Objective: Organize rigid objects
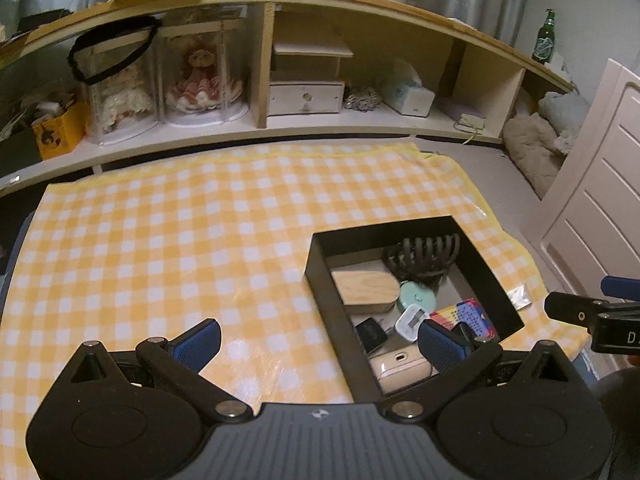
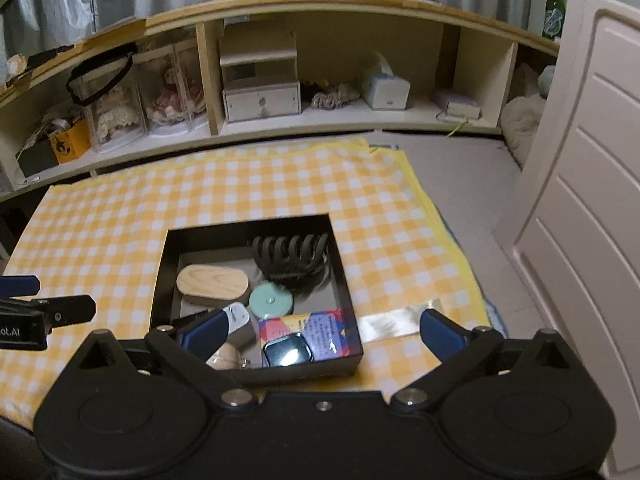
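Note:
A black open box (image 2: pixel 158 280) sits on the yellow checked cloth (image 2: pixel 100 240). In it lie a dark hair claw (image 2: pixel 292 256), an oval wooden piece (image 2: pixel 212 282), a mint round case (image 2: pixel 270 300), a colourful card (image 2: pixel 320 328), a glossy dark watch-like item (image 2: pixel 284 354), a white small device (image 2: pixel 240 318) and a beige case (image 1: pixel 400 366). My right gripper (image 2: pixel 324 332) hangs open above the box's near edge, holding nothing. My left gripper (image 1: pixel 318 344) is open too, over the box's (image 1: pixel 320 272) left wall, with its right finger above the contents.
A silver foil packet (image 2: pixel 388 324) lies on the cloth right of the box. A low wooden shelf (image 2: pixel 280 4) with dolls in clear cases, a small drawer unit and a tissue box runs along the back. A white door (image 2: pixel 580 200) stands at the right.

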Demonstrator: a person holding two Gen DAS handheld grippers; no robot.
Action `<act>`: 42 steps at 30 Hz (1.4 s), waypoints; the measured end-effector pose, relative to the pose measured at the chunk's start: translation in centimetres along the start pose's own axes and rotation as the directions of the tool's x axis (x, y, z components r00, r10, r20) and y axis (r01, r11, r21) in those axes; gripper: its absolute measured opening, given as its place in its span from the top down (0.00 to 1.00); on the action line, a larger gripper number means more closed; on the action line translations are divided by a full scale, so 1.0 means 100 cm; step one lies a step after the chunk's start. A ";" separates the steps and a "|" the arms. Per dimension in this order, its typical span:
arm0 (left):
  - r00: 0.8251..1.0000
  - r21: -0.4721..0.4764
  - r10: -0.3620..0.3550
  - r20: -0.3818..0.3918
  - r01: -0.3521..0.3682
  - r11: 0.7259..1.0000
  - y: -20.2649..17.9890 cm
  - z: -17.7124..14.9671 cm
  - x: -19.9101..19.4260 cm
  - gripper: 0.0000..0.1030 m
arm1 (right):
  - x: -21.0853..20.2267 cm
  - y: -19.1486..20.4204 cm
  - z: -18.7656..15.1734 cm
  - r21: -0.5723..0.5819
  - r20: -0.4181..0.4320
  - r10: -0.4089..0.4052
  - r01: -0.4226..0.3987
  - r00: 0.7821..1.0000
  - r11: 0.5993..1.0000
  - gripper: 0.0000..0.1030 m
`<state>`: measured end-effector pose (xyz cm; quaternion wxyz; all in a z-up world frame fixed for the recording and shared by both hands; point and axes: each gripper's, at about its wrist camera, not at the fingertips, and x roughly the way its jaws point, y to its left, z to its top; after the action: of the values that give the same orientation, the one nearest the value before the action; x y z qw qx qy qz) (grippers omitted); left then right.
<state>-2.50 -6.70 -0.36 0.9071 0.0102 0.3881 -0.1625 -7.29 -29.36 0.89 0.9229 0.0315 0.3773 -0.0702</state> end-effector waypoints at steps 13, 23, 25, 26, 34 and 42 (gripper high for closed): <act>0.999 0.002 0.037 -0.010 -0.037 0.999 0.001 -0.005 0.002 0.00 | 0.001 0.000 -0.005 0.009 -0.003 0.000 0.000 1.000 1.000 0.00; 0.999 0.004 0.046 -0.005 -0.046 0.999 0.001 -0.006 0.002 0.00 | 0.003 0.000 -0.006 0.013 -0.007 0.006 -0.006 1.000 1.000 0.00; 0.999 0.006 0.046 -0.004 -0.046 0.999 0.001 -0.006 0.001 0.00 | 0.002 0.000 -0.006 0.009 -0.007 0.008 -0.008 1.000 1.000 0.00; 0.999 0.005 0.047 -0.005 -0.047 0.999 0.001 -0.006 0.001 0.00 | 0.002 0.000 -0.006 0.006 -0.008 0.007 -0.007 1.000 1.000 0.00; 0.999 0.005 0.046 -0.003 -0.046 0.999 0.000 -0.006 0.001 0.00 | 0.002 0.002 -0.006 0.003 -0.008 0.009 -0.009 1.000 1.000 0.00; 0.999 0.006 0.046 -0.001 -0.046 0.999 0.000 -0.005 -0.001 0.00 | 0.002 0.002 -0.006 0.003 -0.008 0.009 -0.009 1.000 1.000 0.00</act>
<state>-2.90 -6.60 -0.64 0.9104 0.0218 0.3875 -0.1429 -7.53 -29.13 0.31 0.9216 0.0349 0.3807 -0.0666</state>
